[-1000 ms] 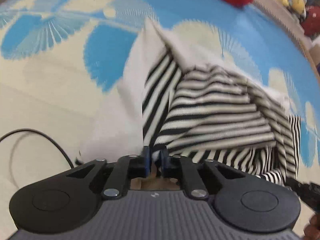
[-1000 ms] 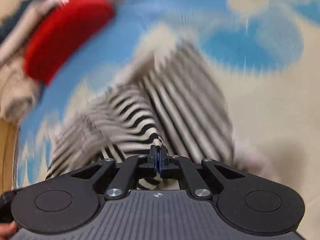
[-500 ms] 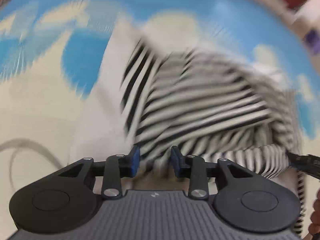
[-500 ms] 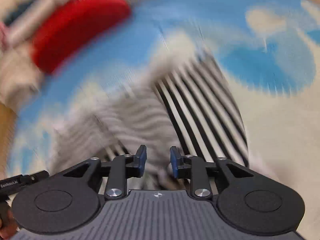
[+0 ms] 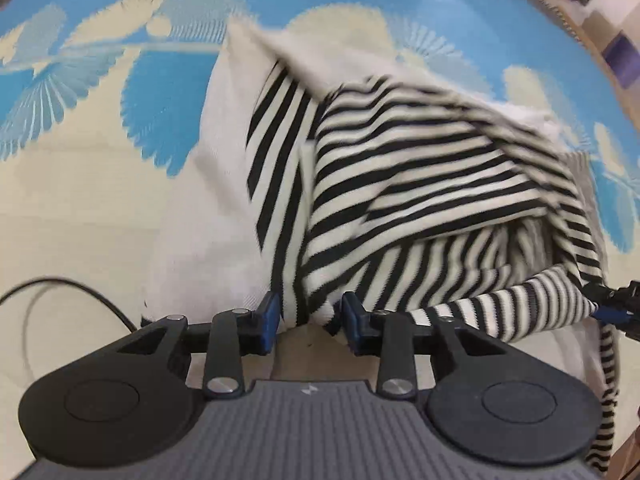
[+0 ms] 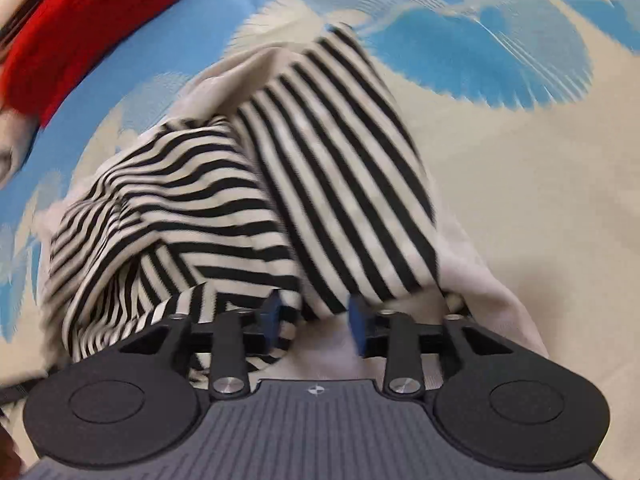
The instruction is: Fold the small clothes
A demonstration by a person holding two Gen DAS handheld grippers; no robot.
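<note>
A black-and-white striped garment [image 5: 420,184] with a plain white part lies bunched on a blue and cream patterned mat [image 5: 80,168]. My left gripper [image 5: 308,316] is open at the garment's near edge, with a fold of striped cloth hanging loose between the jaws. My right gripper [image 6: 316,322] is open too, with the garment [image 6: 280,200] lying just ahead of its blue pads and some cloth between them. The right gripper's tip also shows at the right edge of the left wrist view [image 5: 616,308], beside a striped sleeve.
A red cushion [image 6: 80,36] lies at the far left of the mat in the right wrist view. A black cable [image 5: 68,288] curves over the mat at the left of the left wrist view. The mat's edge [image 5: 560,12] runs at the far right.
Both grippers were shut on the garment a second ago and have opened, letting it go. The garment has settled lower on the mat.
</note>
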